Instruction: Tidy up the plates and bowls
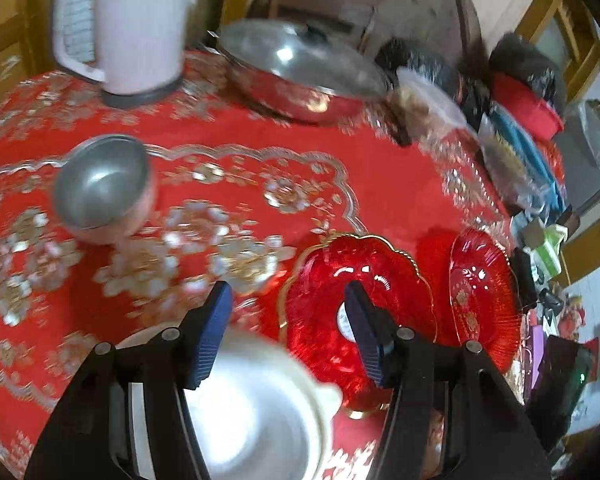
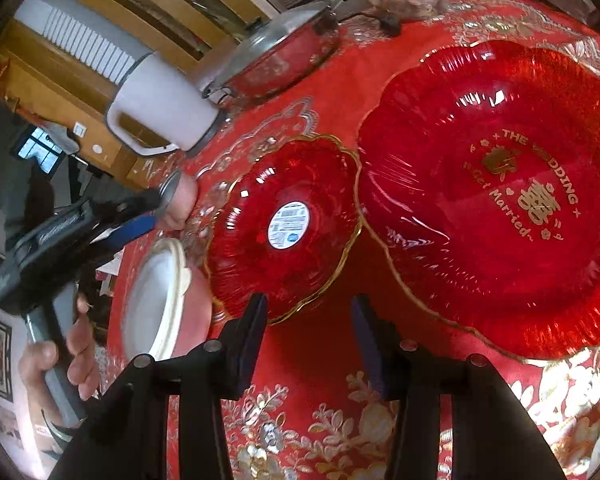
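My left gripper point(image 1: 290, 320) is open and hovers over a white bowl with a pink outside point(image 1: 252, 412), nothing between its fingers. Just right of it lies a small red plate with a gold rim point(image 1: 356, 308), and further right a larger red plate point(image 1: 484, 292). A small steel bowl point(image 1: 104, 188) stands apart at the left. My right gripper point(image 2: 310, 340) is open and empty, close to the near edge of the small red plate point(image 2: 284, 224). The large red plate point(image 2: 500, 200) touches it on the right. The white bowl point(image 2: 160, 300) sits left, under the left gripper point(image 2: 152, 212).
A white kettle point(image 1: 128, 24) and a lidded steel pan point(image 1: 300, 64) stand at the back of the red embroidered tablecloth point(image 1: 228, 128). Bags and boxes point(image 1: 512, 152) crowd the right edge. A hand point(image 2: 60, 360) holds the left gripper's handle.
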{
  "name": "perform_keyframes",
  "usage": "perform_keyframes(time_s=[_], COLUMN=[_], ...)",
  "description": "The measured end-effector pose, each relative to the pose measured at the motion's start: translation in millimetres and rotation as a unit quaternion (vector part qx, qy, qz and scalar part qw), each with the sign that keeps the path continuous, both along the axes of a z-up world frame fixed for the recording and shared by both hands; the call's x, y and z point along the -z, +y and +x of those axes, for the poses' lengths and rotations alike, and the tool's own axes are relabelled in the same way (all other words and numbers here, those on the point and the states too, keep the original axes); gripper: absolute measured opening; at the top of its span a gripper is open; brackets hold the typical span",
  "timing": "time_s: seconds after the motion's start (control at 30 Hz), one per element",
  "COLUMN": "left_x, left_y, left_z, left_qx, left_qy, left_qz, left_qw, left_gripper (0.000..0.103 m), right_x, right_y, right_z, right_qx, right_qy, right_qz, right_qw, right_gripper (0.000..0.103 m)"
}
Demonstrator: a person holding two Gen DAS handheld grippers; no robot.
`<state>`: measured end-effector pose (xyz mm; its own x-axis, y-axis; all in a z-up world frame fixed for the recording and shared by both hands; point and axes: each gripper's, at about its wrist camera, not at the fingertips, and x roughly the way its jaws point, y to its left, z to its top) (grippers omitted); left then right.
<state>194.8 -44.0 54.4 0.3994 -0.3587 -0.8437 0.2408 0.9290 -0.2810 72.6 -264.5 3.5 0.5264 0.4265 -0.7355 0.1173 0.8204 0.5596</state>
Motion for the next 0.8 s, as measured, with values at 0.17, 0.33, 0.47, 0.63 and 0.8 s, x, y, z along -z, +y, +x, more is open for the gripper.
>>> perform_keyframes(time_s=[0.17, 0.33, 0.47, 0.63, 0.8], left_x=[19.6, 32.1, 38.7, 46.7, 49.3], left_y=[-22.4, -30.9, -41.9, -53.8, -52.3], left_z=[22.1, 37.2, 38.5, 36.5, 37.0], left_qx=[0.001, -0.001, 0.020, 0.042, 0.038], left_qy=[0.039, 0.064, 0.066, 0.068, 0.059], left_qz=[0.007, 0.015, 0.044, 0.081, 0.101], left_qw=[0.9992, 0.9978, 0.9967, 0.9935, 0.9925], left_gripper=[0.057, 0.057, 0.056, 0.037, 0.019], right_x=[10.2, 10.4, 12.1, 12.9, 12.6], right_y=[-4.5, -4.1, 1.1, 4.7, 5.4], right_z=[8.4, 14.2, 21.3, 25.9, 27.6], right_qx=[0.009, 0.007, -0.001, -0.004, -0.003], right_qy=[0.013, 0.013, 0.012, 0.006, -0.001], right_qz=[0.015, 0.017, 0.014, 0.009, 0.002], right_qw=[1.000, 1.000, 1.000, 1.000, 1.000], right_gripper=[0.047, 0.047, 0.047, 0.045, 0.044])
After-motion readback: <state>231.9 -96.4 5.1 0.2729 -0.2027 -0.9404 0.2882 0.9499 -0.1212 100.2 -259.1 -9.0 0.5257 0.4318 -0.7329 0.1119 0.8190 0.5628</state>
